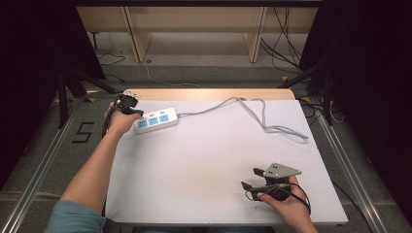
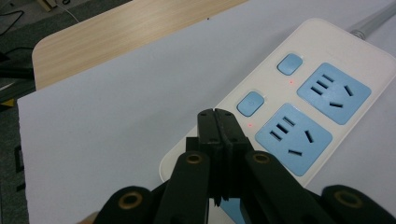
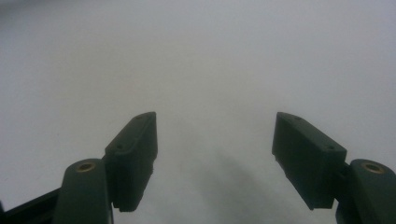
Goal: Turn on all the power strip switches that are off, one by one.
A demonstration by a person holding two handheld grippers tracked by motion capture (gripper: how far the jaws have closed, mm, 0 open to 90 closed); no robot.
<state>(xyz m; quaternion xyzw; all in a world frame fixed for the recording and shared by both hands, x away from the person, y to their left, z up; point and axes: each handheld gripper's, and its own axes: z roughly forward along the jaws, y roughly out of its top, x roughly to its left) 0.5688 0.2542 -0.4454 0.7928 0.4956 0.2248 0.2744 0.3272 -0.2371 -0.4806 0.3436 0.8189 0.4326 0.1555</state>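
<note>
A white power strip [image 1: 154, 120] with blue sockets lies at the back left of the white table sheet [image 1: 214, 160]; its grey cable [image 1: 252, 114] runs off to the right. In the left gripper view the strip [image 2: 322, 60] shows blue sockets and blue switches with small red lights. My left gripper [image 2: 217, 116] is shut, jaws pressed together with nothing between them, its tip over the strip's near end beside a blue switch [image 2: 250, 103]. In the high view the left gripper [image 1: 129, 108] sits at the strip's left end. My right gripper [image 1: 250, 178] rests open at the front right, over bare sheet [image 3: 196, 70].
A wooden table edge [image 1: 209, 93] shows behind the sheet. The floor beyond holds cables and wooden table legs [image 1: 138, 34]. Metal rails [image 1: 43, 160] run along both sides of the table. The cable loops across the sheet's back right.
</note>
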